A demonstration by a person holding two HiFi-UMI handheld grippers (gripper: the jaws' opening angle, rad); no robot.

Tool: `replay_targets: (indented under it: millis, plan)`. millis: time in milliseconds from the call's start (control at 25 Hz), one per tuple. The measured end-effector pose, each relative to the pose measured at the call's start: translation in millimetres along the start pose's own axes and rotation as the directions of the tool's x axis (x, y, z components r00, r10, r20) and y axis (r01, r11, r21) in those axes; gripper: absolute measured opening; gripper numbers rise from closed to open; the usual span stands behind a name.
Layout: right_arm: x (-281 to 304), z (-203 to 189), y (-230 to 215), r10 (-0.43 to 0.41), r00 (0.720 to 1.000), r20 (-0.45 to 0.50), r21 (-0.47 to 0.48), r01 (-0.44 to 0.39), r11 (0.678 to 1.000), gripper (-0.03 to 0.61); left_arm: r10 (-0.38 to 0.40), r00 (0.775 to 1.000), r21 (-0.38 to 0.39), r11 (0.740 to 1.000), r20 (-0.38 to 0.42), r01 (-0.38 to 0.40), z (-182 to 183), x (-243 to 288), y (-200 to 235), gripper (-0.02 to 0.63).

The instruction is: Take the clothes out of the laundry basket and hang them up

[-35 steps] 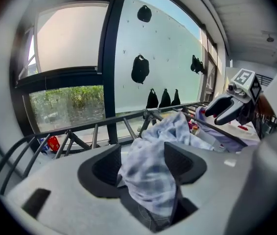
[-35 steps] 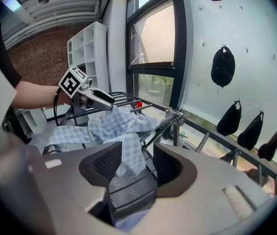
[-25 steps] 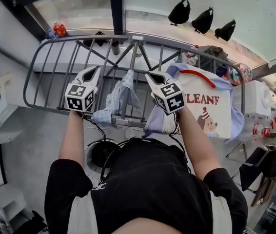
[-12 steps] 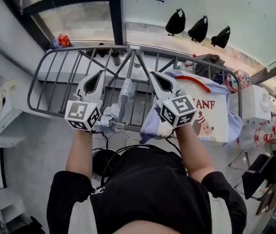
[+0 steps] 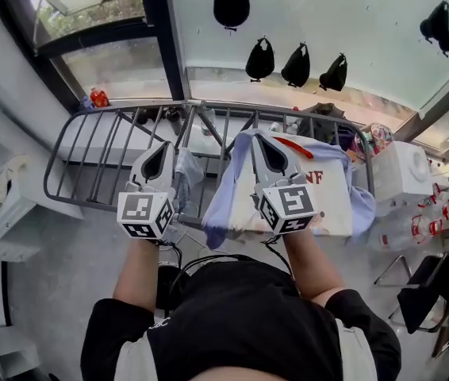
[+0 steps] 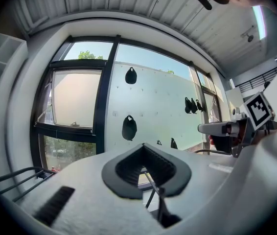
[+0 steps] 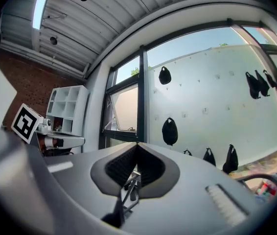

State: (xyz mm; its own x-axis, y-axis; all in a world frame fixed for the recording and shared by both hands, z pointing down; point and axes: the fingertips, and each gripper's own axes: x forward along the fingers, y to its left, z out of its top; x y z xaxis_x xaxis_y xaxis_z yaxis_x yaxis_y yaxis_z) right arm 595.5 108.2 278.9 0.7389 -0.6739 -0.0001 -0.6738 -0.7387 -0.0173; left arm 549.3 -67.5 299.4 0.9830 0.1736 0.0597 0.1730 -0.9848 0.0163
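A grey metal drying rack (image 5: 90,145) stands before the window. A white T-shirt with pale blue sleeves and a red print (image 5: 328,205) lies draped over the rack's right half. A small pale blue cloth (image 5: 186,167) hangs over a bar near the middle. My left gripper (image 5: 161,145) hovers level above the rack, just left of that cloth, jaws shut. My right gripper (image 5: 262,137) is above the T-shirt's left part, also shut. No cloth shows between the jaws in the left gripper view (image 6: 146,153) or the right gripper view (image 7: 136,153); only rack bars show through.
Several black bags (image 5: 231,2) hang on the pale wall beyond the window frame (image 5: 157,38). A white box-like unit (image 5: 399,169) stands right of the rack, a white shelf (image 5: 2,205) to the left, a dark chair (image 5: 423,300) at lower right.
Both grippers have risen and moved further out over the rack, still shut. The T-shirt's left edge now reaches further left under the right gripper.
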Motion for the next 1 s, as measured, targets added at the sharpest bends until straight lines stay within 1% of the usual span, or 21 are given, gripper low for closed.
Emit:
replay_targets:
  millis: [80,200,360,520,760,1000]
  plan:
    - [-22,6,-17,-0.023,1.0,0.013,-0.006,0.023,1.0,0.011,-0.011,1.0,0.001,1.0,0.007,0.011,4,3,-25,0.008]
    - [-56,10,-41,-0.052,0.998,0.028,0.009,0.052,0.999,0.012,-0.038,0.999,0.006,0.999,0.008,0.038,7,9,-65,0.008]
    - [-100,13,-71,-0.099,0.994,0.047,0.019,0.098,0.995,0.012,-0.073,0.997,-0.001,0.997,-0.002,0.073,4,13,-117,0.008]
    - [-136,11,-97,-0.134,0.99,0.052,0.024,0.133,0.991,0.011,-0.1,0.995,0.008,0.995,-0.012,0.1,0,13,-162,0.008]
    - [-165,2,-112,-0.142,0.989,0.051,0.037,0.14,0.99,0.012,-0.105,0.994,0.034,0.994,-0.031,0.106,-6,8,-197,0.008]
    - [-177,-4,-114,-0.13,0.991,0.04,0.036,0.128,0.991,0.012,-0.09,0.995,0.043,0.995,-0.044,0.092,-7,2,-208,0.009]
